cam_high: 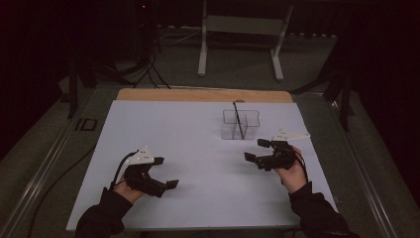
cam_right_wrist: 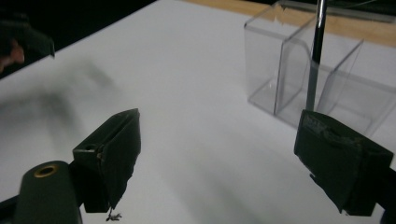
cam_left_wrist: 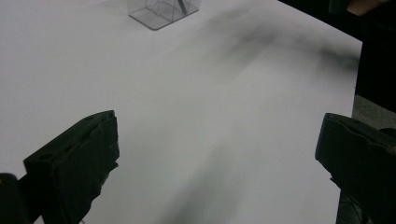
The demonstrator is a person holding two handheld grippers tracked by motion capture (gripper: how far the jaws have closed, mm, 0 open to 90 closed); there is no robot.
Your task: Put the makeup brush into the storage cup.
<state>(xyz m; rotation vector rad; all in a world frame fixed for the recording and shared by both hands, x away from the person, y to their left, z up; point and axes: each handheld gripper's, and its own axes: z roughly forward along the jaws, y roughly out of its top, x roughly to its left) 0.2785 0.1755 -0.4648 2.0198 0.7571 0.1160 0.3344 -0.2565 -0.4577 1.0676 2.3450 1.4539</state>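
A clear plastic box (cam_high: 239,124) with compartments stands on the white sheet toward the back right, and a thin dark pen (cam_high: 238,118) leans upright inside it. The box (cam_right_wrist: 308,84) and the pen (cam_right_wrist: 315,51) sit close ahead in the right gripper view; in the left gripper view the box (cam_left_wrist: 163,10) lies far off at the top. My left gripper (cam_high: 165,172) hovers over the front left of the sheet, open and empty. My right gripper (cam_high: 256,149) is just in front and right of the box, open, holding nothing.
The white sheet (cam_high: 198,148) covers most of a wooden table (cam_high: 203,95). A white metal frame (cam_high: 242,29) stands on the floor behind. Black cables (cam_high: 143,69) run at the back left. Dark stands flank both sides.
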